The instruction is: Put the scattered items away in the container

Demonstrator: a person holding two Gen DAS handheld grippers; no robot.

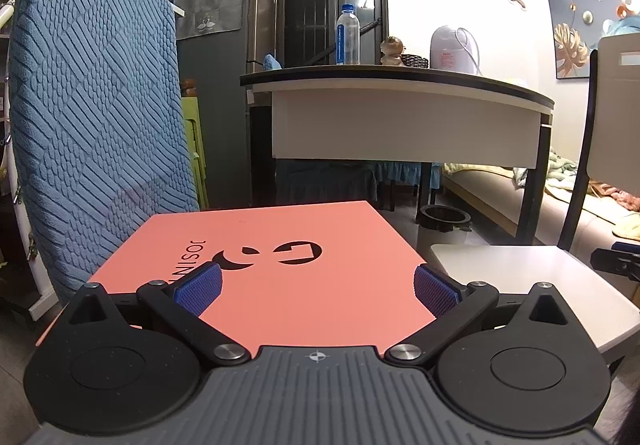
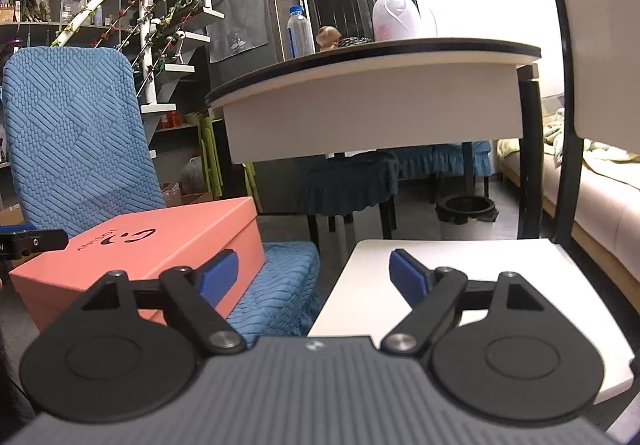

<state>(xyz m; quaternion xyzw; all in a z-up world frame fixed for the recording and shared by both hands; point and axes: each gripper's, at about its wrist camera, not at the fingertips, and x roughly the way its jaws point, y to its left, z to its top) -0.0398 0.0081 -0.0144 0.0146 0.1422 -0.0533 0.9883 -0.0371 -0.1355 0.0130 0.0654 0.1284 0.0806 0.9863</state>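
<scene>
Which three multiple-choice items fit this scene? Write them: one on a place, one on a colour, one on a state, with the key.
1. Where does the box rest?
A. on the blue chair
B. on the table
C. on the floor

2. What colour is the box lid?
A. green
B. salmon pink
C. black

3. How do the left tongs stand?
A. shut on the box
B. shut on a bottle
C. open, holding nothing

Key:
1 A: in the right wrist view the box sits on the blue quilted seat.
2 B: the lid is salmon pink with a black logo.
3 C: the blue pads stand wide apart above the lid, with nothing between them. The right tongs are open too, over the gap between the blue chair and the white seat.
</scene>
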